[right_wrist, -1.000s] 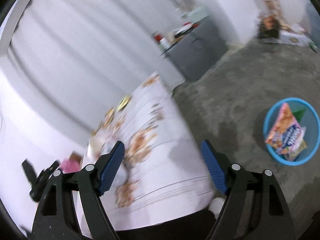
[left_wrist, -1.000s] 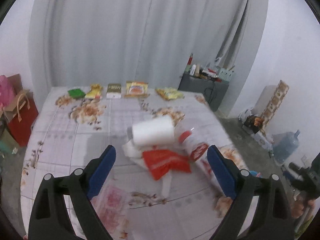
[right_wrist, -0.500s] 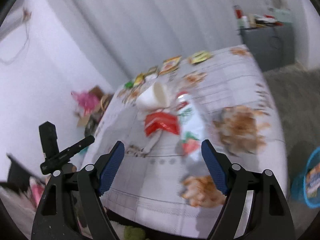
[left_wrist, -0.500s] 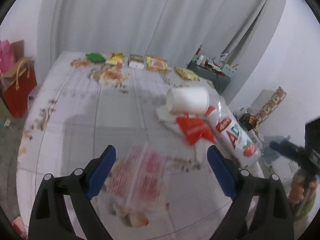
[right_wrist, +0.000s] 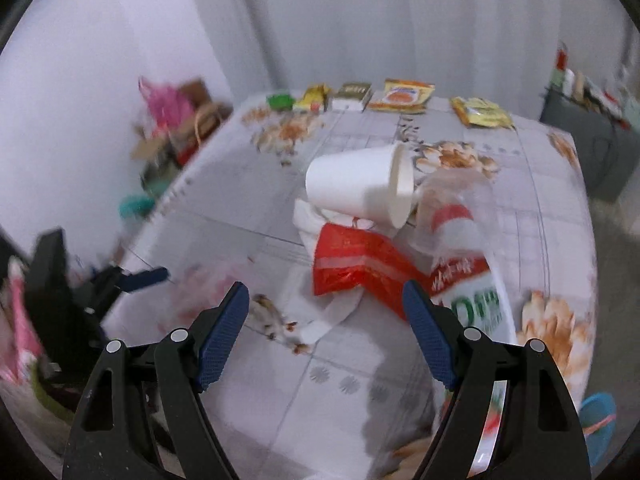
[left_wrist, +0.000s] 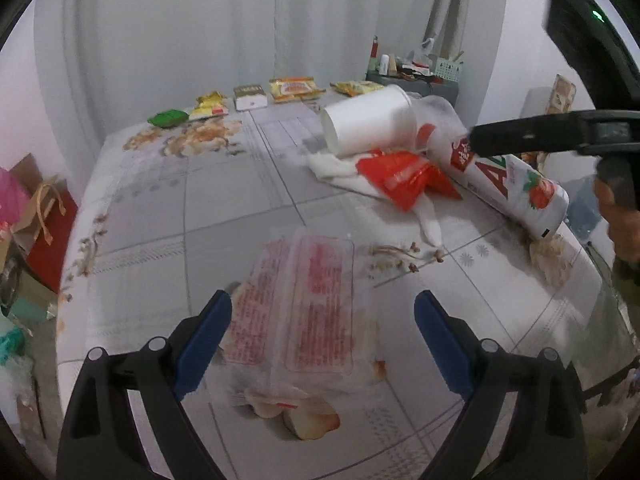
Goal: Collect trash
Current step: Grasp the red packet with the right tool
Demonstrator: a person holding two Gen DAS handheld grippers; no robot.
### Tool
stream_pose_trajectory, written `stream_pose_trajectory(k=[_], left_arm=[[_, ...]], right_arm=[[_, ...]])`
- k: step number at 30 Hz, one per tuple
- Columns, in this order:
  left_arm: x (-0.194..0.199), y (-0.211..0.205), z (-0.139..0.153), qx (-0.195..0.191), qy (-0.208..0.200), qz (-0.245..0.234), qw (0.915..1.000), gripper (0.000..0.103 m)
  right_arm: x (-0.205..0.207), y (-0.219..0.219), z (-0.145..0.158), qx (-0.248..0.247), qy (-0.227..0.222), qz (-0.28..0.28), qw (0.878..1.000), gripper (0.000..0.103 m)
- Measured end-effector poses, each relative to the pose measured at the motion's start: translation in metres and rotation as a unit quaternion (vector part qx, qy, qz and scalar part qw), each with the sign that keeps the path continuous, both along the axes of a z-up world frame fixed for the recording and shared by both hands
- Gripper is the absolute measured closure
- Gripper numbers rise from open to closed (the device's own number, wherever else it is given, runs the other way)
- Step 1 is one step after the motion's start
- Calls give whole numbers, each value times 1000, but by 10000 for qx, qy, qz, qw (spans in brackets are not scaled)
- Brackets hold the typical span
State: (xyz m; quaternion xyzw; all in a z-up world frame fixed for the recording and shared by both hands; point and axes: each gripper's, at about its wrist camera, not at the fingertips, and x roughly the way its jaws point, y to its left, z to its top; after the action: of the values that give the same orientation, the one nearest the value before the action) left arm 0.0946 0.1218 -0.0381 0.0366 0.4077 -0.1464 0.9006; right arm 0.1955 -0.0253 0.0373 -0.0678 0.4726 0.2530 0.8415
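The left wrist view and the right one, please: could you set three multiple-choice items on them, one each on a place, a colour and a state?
1. Where does the clear wrapper printed in red lie?
A. on the table just ahead of the left claw
B. inside the white cup
C. on the floor

2. What colour is the crumpled packet beside the bottle?
A. blue
B. red
C. black

3. How does the white cup rest?
A. upright
B. upside down
C. tipped on its side

Answers: 1 A, it lies flat between the open blue fingers; 2 B, both views show it red; 3 C, its rim faces sideways over the tissue.
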Motion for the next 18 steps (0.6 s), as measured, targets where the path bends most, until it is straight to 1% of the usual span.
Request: stream_pose_trajectory(k=[2,4,9,11,12,15,18], left_arm=[[2,1,-3,-96,56,20,9999,13],[4,1,-6,-97,85,58,9999,13],[11,3,-11,-100,187,224,9995,13],[13,5,-13,-69,212,300,9993,13],[14,6,-15,-56,231,327,9992,15],[18,11,-20,-58,342,430,9985,18],[20,14,-21,-34,306,465,9984,20]], right_arm=[[8,14,-7,-412,-39,246,9988,27],[17,28,-16,-788,-56,474,9958,27],[34,42,-40,-1263,32,612,9901,28],[38,41,-47,-1337,107,561,9894,28],[39,39,-50,-1324,167,524,9897,29],[41,32,-53,-1209,336,379,9914,40],[41,23,-51,-1051,405,234,9934,51]])
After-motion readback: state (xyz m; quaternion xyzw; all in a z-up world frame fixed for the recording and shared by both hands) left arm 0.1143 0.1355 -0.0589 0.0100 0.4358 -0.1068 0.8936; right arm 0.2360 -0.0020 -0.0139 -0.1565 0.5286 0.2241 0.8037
